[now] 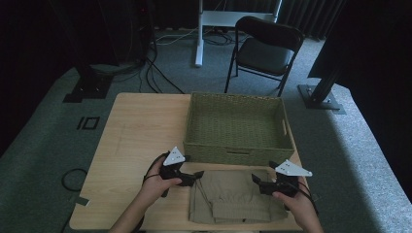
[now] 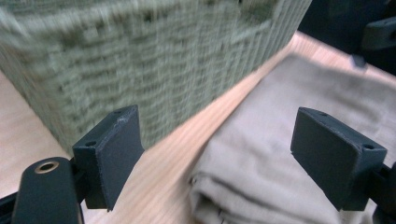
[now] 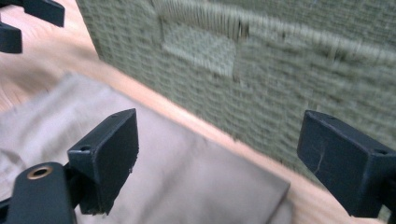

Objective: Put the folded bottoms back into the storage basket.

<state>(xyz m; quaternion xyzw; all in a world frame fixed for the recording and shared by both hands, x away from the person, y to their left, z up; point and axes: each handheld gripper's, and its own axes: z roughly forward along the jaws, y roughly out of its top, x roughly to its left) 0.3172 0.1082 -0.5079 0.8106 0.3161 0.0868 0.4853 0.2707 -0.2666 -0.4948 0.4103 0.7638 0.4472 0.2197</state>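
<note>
Khaki folded cloth (image 1: pixel 235 195) lies on the wooden table (image 1: pixel 131 141), just in front of a green woven basket (image 1: pixel 238 127). The left gripper (image 1: pixel 198 174) hovers at the cloth's left edge and the right gripper (image 1: pixel 254 179) at its right edge, each with jaws spread wide, holding nothing and pressing on nothing.

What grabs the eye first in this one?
A folded khaki garment lies at the table's near edge, just in front of an empty woven basket. The left gripper and right gripper flank the garment's far corners, jaws open and holding nothing.
</note>
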